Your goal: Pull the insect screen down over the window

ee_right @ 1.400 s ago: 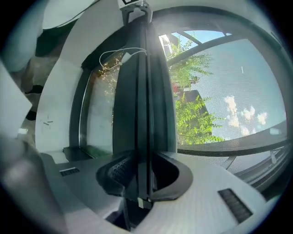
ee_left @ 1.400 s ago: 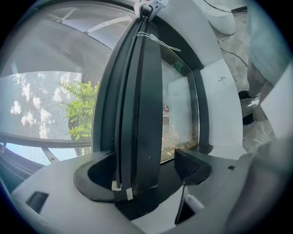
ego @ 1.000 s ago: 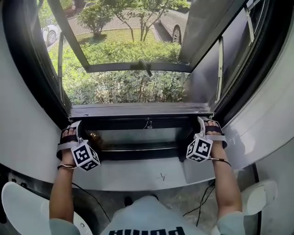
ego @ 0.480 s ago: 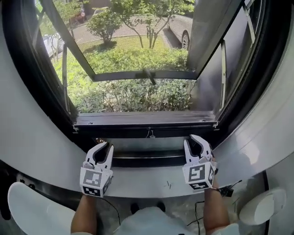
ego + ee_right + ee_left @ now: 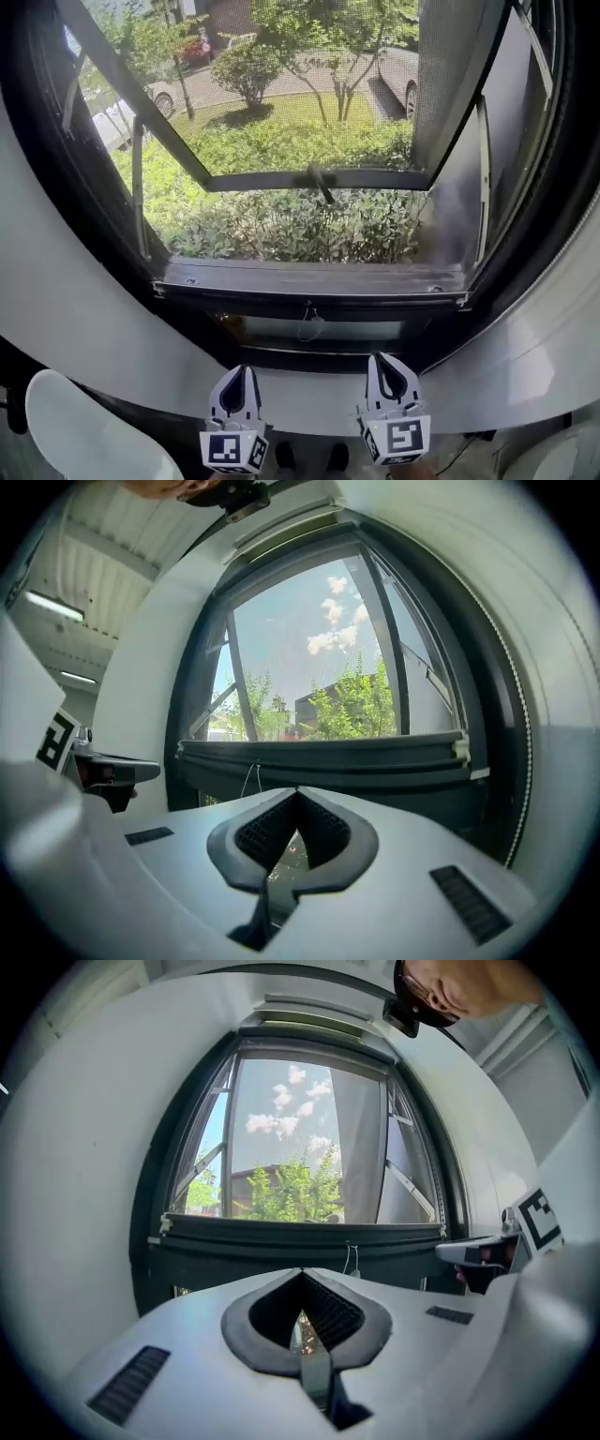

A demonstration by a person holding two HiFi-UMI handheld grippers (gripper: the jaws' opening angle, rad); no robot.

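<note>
The insect screen's dark bottom bar (image 5: 309, 281) lies across the window low down, just above the lower frame, with a thin pull cord (image 5: 307, 323) hanging from its middle. Mesh covers the opening above it. My left gripper (image 5: 237, 371) and right gripper (image 5: 382, 360) sit side by side at the view's bottom, over the white sill and short of the bar. Both have their jaws closing to shut, tips together with nothing between them. The left gripper view shows the bar (image 5: 300, 1232) ahead of the left gripper (image 5: 302, 1275). The right gripper view shows the bar (image 5: 319, 752) beyond the right gripper (image 5: 298, 793).
A curved white sill (image 5: 112, 337) runs below the window. Outside, the open sash (image 5: 319, 180) tilts outward over bushes, lawn and parked cars. A white rounded seat (image 5: 84, 431) is at the lower left. Dark frame posts flank the opening.
Both grippers left the two ends of the bar, drew back toward me and closer together, and went from open to shut. The head view tilted upward.
</note>
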